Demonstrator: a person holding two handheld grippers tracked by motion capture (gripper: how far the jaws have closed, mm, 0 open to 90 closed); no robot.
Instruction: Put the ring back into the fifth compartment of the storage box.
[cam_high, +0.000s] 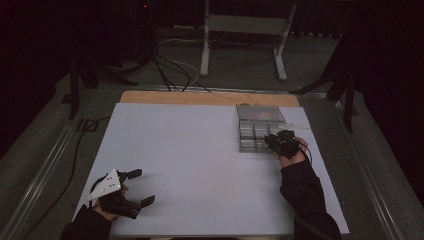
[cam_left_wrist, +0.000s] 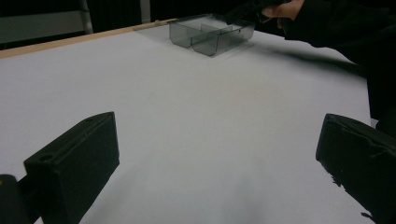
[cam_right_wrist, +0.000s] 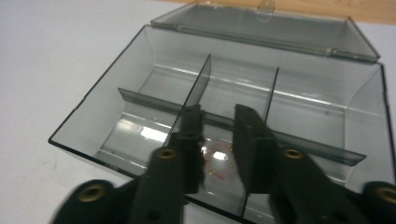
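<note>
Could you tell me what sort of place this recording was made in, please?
Probably a lab or studio set up for recording manipulation: a white-topped table ringed by black curtains, cables on the grey floor, a metal stand, and a clear grey plastic compartment box.

Clear smoky-grey plastic compartment box (cam_high: 254, 131) on the white table's far right, lid (cam_right_wrist: 271, 25) open and laid back on the far side, thin dividers (cam_right_wrist: 198, 91) splitting the inside into several compartments, a small pale reddish round object (cam_right_wrist: 218, 161) in a near middle compartment
</note>
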